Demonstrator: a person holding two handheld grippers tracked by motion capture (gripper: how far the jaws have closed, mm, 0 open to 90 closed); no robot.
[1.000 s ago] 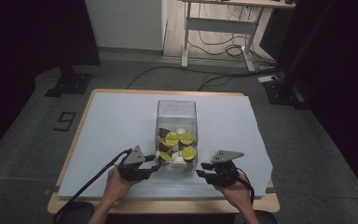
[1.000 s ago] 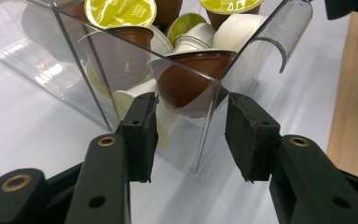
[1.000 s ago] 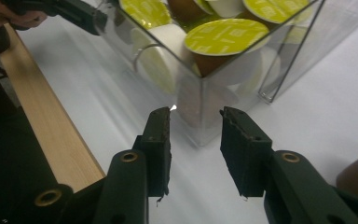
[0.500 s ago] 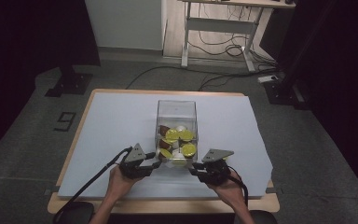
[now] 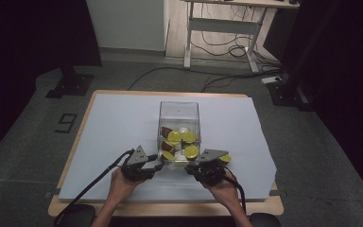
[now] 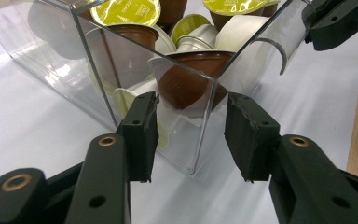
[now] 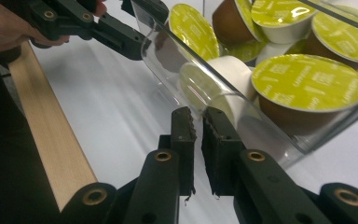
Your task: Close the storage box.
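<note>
A clear, hard-walled plastic box, square-cornered and open at the top, stands in the middle of the high view on a pale sheet that covers the wooden worktop. It holds a heap of small round coffee capsules: brown and white plastic cups with flat foil lids, many of them yellow-green with printed lettering.

The left claw, matt black with brass-coloured rivets, sits at lower centre of the left gripper view with its jaws set wide on either side of the box's near vertical corner edge; whether the pads touch the walls cannot be told. A brown capsule lies tilted just behind that corner.

The right claw, at lower centre of the right gripper view, has its ribbed jaws drawn narrow with a thin gap between them, their tips at the box's curved cut-out edge; whether the wall runs between them is unclear. In the high view both hands come in from the bottom edge, each claw beside a near corner of the box.
</note>
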